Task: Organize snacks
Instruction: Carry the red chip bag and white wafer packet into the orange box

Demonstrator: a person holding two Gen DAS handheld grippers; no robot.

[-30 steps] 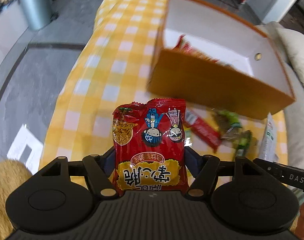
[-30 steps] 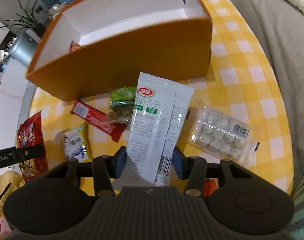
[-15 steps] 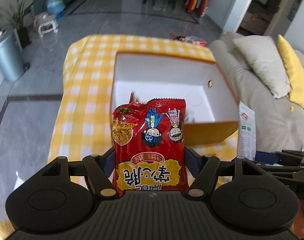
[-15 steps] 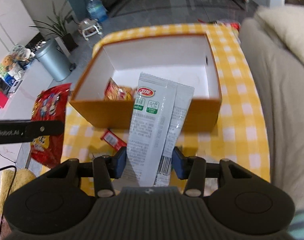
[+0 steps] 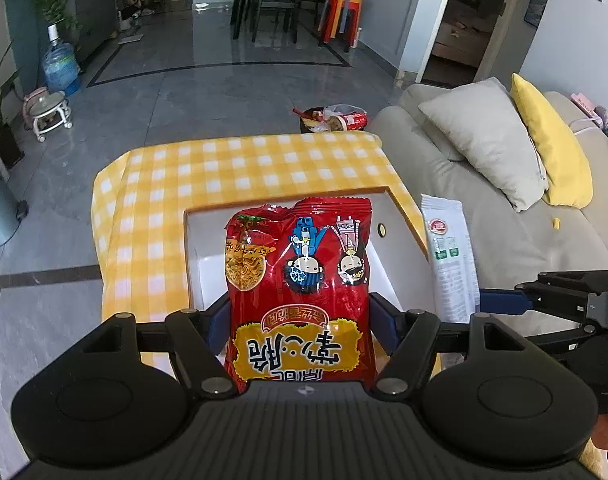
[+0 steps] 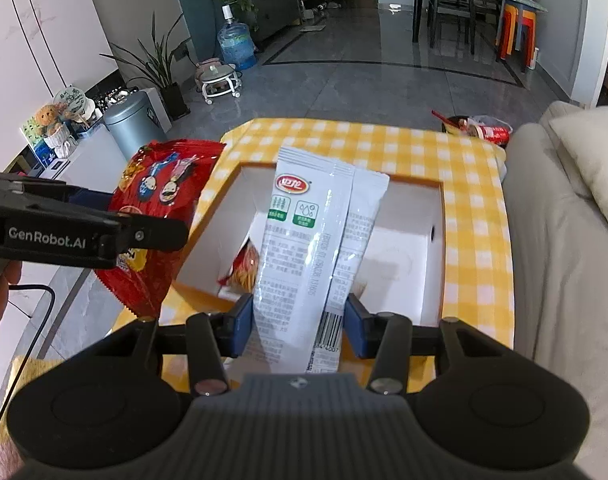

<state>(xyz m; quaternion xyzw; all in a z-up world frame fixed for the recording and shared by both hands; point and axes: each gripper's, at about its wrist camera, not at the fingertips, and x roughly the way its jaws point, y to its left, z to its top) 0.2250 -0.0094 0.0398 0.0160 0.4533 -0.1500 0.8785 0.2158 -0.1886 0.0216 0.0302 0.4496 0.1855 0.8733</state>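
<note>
We hold the red bag pinched in the left hand-held gripper and the white pack pinched in the right hand-held gripper, both raised above the open box on the desk. Step in hand looks like carry-to-box; next we likely lower both inside the walls and spread the jaws, clear of the snack already in there.

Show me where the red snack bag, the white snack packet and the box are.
red snack bag [image 5: 300, 292]: left wrist view, middle of its front.
white snack packet [image 6: 304, 256]: right wrist view, printed middle.
box [image 6: 400, 248]: right wrist view, bare white floor.
</note>
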